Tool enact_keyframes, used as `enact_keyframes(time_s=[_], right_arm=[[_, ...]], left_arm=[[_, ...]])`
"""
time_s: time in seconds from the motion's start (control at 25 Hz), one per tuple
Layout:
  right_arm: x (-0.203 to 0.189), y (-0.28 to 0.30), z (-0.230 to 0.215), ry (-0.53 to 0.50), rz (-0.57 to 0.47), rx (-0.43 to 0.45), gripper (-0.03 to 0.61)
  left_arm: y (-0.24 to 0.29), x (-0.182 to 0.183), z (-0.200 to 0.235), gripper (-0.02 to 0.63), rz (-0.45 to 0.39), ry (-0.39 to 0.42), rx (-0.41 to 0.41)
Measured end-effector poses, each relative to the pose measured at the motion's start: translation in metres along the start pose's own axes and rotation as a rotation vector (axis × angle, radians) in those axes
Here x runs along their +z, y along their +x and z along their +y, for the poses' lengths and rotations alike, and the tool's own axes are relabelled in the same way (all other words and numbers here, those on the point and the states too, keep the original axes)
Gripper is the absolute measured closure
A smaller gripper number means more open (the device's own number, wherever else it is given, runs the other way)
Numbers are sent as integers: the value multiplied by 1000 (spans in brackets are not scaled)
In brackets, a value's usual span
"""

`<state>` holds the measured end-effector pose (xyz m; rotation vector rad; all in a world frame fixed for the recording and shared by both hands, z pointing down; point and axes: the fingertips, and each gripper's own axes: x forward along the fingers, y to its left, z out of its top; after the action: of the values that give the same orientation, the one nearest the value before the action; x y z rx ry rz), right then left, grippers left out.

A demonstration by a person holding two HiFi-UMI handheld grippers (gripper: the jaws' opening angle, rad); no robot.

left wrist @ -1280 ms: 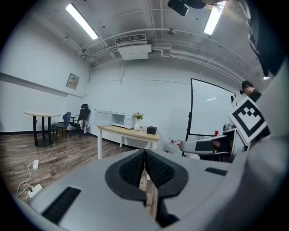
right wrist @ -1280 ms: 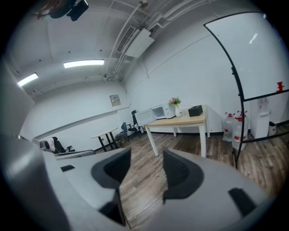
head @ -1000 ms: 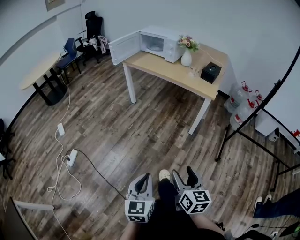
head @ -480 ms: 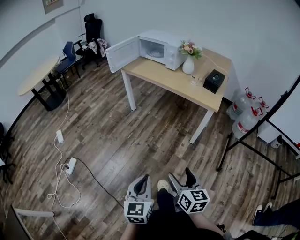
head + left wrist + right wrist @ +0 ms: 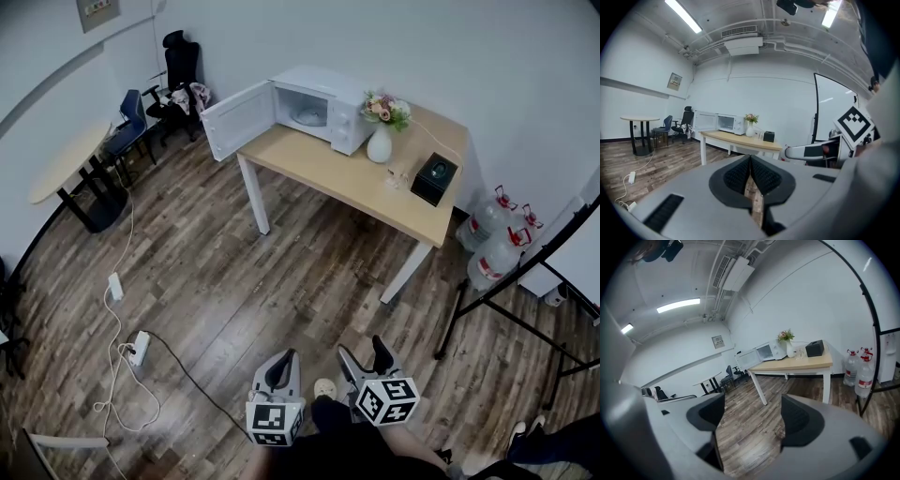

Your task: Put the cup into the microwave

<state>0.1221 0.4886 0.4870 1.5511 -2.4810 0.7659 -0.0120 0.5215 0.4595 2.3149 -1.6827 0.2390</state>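
The white microwave (image 5: 317,105) stands at the far left end of the wooden table (image 5: 328,169), with its door (image 5: 234,119) swung wide open. A small clear cup (image 5: 398,177) stands between the white flower vase (image 5: 380,142) and a black box (image 5: 434,178). Both grippers are low in the head view, far from the table, over the floor. My left gripper (image 5: 284,360) is shut with nothing in it; its pads meet in the left gripper view (image 5: 751,171). My right gripper (image 5: 366,352) is open and empty, and bare floor shows between its jaws (image 5: 752,416).
Water bottles (image 5: 494,239) stand on the floor right of the table, beside a black tripod stand (image 5: 487,291). A power strip with cables (image 5: 141,347) lies at the left. A round table (image 5: 66,164) and office chairs (image 5: 178,66) stand along the left wall.
The table and microwave have come nearer and sit lower in the head view. Both grippers have kept their places in front of me, left shut and right open.
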Motion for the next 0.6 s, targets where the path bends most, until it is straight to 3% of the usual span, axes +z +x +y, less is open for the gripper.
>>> enact_keyframes(time_s=[0.6], right_arm=[[42, 73, -37, -32, 9, 25, 245]], left_arm=[[73, 20, 24, 607, -6, -15, 43]])
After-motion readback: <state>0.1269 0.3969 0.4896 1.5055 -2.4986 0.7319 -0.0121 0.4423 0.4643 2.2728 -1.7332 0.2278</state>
